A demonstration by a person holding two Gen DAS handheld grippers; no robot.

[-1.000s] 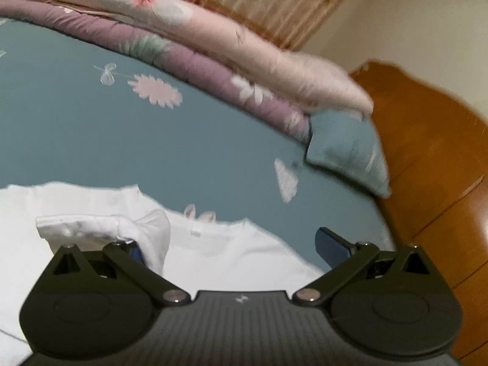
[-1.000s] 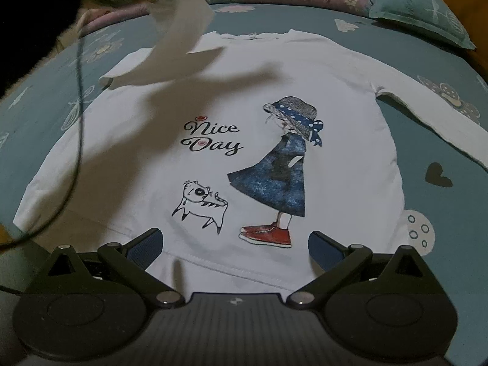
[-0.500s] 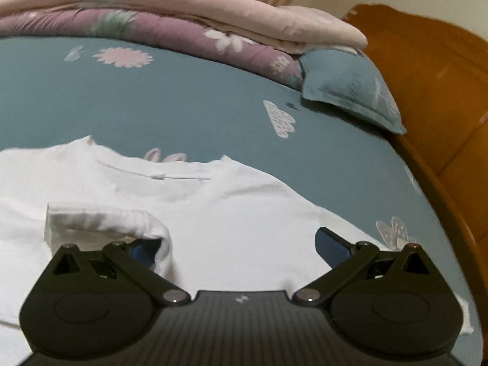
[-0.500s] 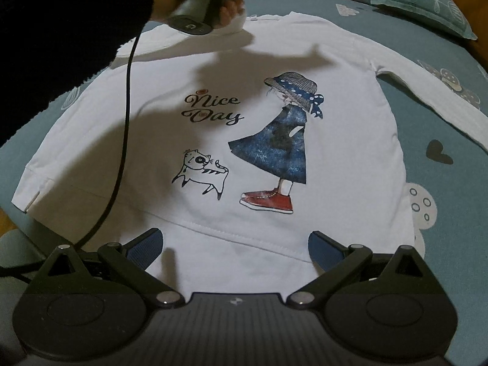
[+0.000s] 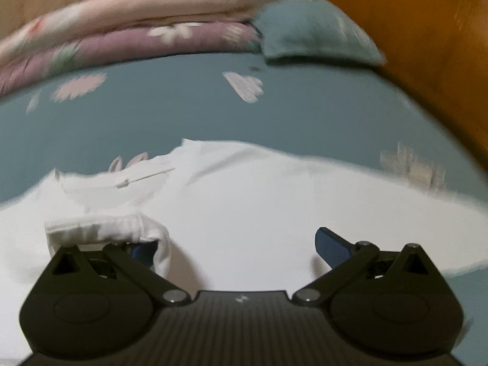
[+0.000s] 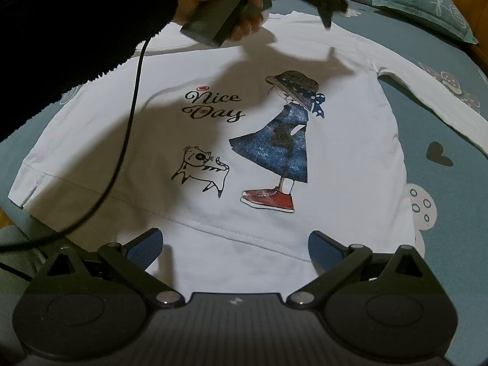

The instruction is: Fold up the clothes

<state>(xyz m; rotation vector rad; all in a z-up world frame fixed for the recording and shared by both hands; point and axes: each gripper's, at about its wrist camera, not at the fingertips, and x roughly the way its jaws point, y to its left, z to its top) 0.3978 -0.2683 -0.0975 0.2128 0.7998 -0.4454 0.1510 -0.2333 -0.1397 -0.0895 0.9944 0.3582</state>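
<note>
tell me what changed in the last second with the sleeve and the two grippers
The left gripper carried the sleeve cuff from high above the shirt's left shoulder down and inward, low over the chest near the collar. The cuff stayed draped over one of its open fingers. The right gripper stayed open at the hem; the shirt body stayed flat.

Both views are dim and warm-cast, with fisheye bending that curves the bed edge and darkens the corners. The left wrist view is smeared by motion blur: the folded quilts and pillow far beyond the jaws are streaked. The right wrist view is sharp. Ahead of its jaws, a hard shadow of the hand crosses the white shirt, indicating overhead light.
</note>
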